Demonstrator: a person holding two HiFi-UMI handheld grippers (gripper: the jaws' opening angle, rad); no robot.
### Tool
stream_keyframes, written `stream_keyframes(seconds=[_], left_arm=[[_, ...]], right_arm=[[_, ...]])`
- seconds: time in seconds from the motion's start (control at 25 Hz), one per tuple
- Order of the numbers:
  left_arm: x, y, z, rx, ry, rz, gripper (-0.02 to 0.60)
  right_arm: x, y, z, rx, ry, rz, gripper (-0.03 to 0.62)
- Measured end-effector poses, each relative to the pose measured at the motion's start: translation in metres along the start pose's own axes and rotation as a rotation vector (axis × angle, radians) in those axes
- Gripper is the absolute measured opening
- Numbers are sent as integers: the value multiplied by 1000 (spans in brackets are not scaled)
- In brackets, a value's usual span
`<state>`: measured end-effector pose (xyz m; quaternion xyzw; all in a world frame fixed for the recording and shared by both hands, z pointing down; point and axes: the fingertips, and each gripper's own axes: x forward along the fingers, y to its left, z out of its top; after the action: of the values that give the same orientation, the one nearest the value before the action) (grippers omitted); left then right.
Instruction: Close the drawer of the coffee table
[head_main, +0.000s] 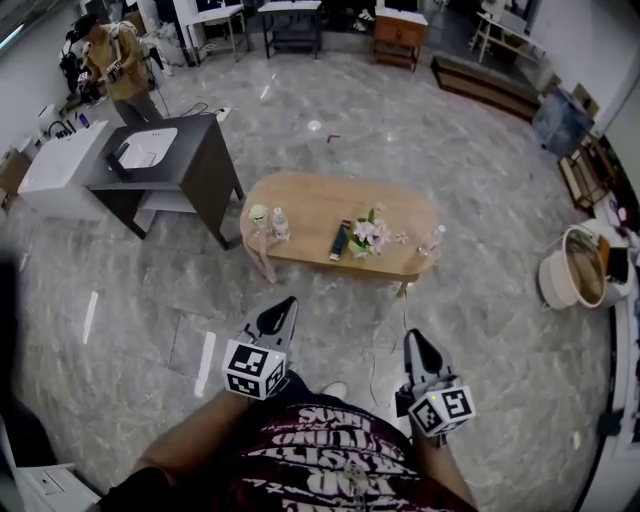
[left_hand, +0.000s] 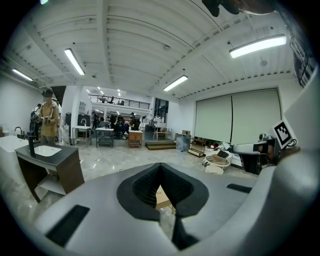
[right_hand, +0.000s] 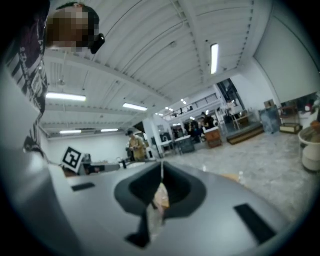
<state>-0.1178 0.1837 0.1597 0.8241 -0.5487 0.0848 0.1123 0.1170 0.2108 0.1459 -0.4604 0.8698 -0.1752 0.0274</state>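
The oval wooden coffee table stands on the marble floor ahead of me, a stretch of floor away from both grippers. On its top are a cup, a small bottle, a dark remote, a bunch of flowers and a small glass. I cannot make out its drawer from here. My left gripper and right gripper point toward the table, both shut with nothing between their jaws. In the left gripper view only a sliver of the table shows past my left gripper; my right gripper likewise hides most of it.
A dark washbasin cabinet stands just left of the table, with a white unit beside it. A person stands at the far left. Round tubs sit at the right. Desks and a wooden cabinet line the back.
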Motion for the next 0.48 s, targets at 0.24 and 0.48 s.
stream_keyframes(seconds=[0.24, 0.48], left_arm=[[1, -9, -3, 1, 40, 17, 21], [12, -13, 3, 25, 53, 18, 21]], right_arm=[[-1, -9, -6, 37, 7, 22, 35], [-8, -24, -10, 82, -10, 14, 35]])
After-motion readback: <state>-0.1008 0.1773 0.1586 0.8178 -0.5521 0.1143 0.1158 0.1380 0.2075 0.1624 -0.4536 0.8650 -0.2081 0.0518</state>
